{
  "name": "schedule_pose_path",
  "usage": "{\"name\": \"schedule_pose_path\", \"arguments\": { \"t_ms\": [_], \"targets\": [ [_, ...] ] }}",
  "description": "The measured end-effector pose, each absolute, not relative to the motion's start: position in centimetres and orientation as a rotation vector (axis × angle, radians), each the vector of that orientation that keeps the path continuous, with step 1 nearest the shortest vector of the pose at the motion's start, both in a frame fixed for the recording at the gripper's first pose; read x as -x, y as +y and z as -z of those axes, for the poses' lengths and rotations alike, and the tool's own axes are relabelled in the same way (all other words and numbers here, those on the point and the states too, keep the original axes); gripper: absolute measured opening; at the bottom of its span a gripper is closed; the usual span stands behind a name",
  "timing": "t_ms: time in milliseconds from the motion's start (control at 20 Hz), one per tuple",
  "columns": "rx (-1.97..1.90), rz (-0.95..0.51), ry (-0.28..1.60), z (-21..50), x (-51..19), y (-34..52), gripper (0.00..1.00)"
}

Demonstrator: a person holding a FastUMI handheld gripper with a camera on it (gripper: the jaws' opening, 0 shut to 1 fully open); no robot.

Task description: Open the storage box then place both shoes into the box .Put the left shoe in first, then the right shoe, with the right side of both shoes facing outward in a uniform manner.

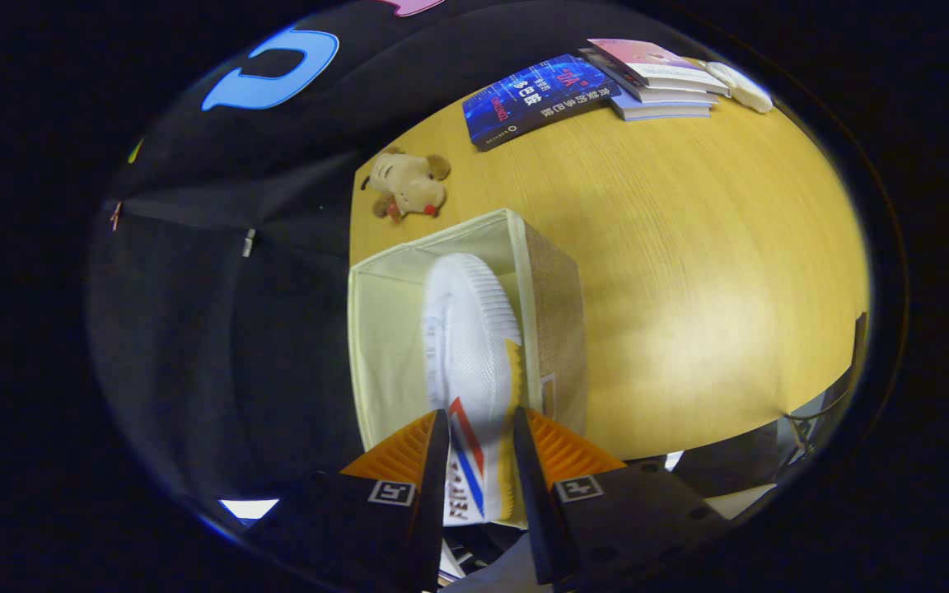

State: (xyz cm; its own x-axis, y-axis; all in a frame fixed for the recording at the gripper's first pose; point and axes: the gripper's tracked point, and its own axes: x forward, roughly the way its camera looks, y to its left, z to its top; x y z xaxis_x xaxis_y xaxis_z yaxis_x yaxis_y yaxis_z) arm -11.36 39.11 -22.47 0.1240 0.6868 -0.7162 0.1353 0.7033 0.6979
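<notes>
Gripper (479,449) clamped on a white shoe (472,346), one finger pressing each side near the striped part. Shoe hangs toe-forward over the open box (376,329), its front inside the box mouth. Box sits on the wooden table (689,272). Beyond the box: a plush dog (407,184), then stacked books (598,82).

Pale wood table (689,272) — black cloth wall (219,329)
</notes>
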Motion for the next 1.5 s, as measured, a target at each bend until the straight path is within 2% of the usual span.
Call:
{"name": "schedule_pose_path", "arguments": {
  "t_ms": [50,100,150,250,500,850,1150,1500],
  "targets": [
    [-0.748,-0.476,1.400,22.1,11.0,39.2,0.64],
    [-0.756,-0.487,1.392,22.2,10.7,39.4,0.74],
    [-0.755,-0.497,1.383,22.0,10.7,39.6,0.91],
    [-0.739,-0.510,1.376,21.8,10.7,39.5,0.96],
    [-0.746,-0.537,1.317,20.7,10.3,38.8,0.98],
    [-0.651,-0.541,1.033,17.6,6.1,34.4,0.98],
    [-0.540,-0.456,0.791,14.6,2.1,28.0,0.98],
    [-0.412,-0.353,0.596,12.0,-0.4,19.7,0.98]
  ]
}}
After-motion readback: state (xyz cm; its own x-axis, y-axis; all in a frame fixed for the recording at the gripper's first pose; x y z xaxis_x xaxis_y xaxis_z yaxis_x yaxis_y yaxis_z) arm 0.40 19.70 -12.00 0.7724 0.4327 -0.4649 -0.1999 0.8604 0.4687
